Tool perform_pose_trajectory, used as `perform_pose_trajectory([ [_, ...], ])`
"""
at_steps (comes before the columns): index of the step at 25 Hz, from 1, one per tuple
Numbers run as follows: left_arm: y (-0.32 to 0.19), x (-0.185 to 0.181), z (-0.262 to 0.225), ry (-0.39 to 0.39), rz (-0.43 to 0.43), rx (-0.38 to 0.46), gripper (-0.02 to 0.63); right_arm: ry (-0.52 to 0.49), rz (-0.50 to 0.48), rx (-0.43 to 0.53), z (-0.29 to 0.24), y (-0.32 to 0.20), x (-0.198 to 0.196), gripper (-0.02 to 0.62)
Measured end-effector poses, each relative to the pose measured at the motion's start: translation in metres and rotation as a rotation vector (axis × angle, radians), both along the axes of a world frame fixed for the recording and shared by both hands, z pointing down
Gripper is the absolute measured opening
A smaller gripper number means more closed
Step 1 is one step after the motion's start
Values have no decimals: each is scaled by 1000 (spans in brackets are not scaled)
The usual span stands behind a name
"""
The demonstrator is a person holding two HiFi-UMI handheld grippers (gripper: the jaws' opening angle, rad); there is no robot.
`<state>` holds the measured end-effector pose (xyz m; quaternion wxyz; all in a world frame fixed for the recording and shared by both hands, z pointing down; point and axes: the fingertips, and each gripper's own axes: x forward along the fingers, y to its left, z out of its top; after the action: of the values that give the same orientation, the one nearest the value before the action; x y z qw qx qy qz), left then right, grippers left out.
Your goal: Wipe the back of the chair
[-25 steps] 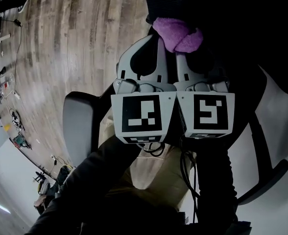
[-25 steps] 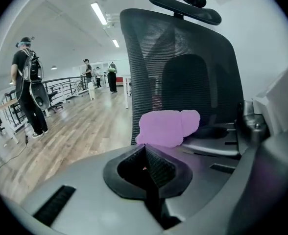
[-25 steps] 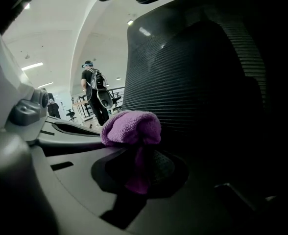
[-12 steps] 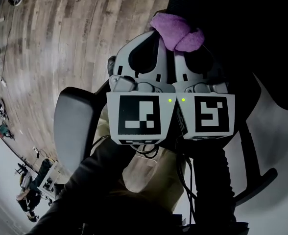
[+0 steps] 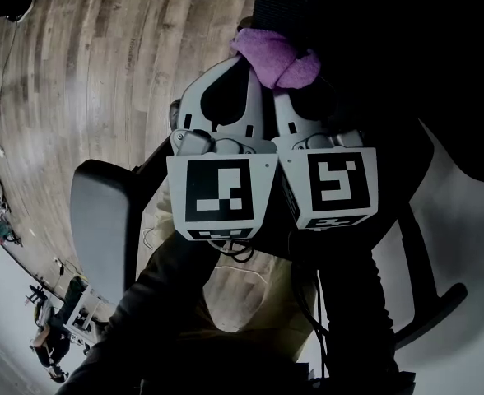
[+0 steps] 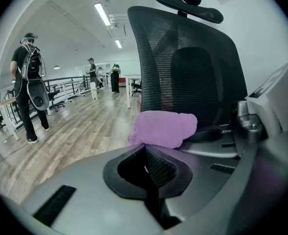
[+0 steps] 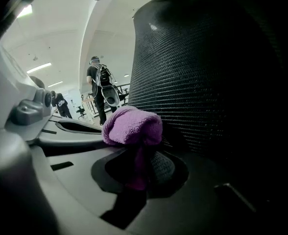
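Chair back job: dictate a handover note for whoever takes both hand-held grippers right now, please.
Right hand-held gripper: shut on the purple cloth, which is bunched at its tips.
Left hand-held gripper: shut, nothing between its jaws, held side by side with the right one.
The cloth is up at the black mesh chair back; contact looks likely but is not certain.
Done: cloth gripped and brought to the chair. How much has been wiped cannot be told.
Left: wipe across the mesh.
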<state>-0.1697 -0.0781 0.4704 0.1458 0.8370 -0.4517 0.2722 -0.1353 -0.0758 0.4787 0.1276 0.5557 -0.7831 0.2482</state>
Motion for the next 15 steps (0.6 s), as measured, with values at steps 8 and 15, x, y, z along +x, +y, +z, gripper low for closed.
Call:
perform_pose_trajectory([
  [8, 3, 5, 8, 17, 7, -19, 9, -22, 24, -19, 8, 3, 6, 54],
  [15, 14, 34, 6, 26, 83, -14, 9, -19, 99, -17, 6, 18, 36, 54],
])
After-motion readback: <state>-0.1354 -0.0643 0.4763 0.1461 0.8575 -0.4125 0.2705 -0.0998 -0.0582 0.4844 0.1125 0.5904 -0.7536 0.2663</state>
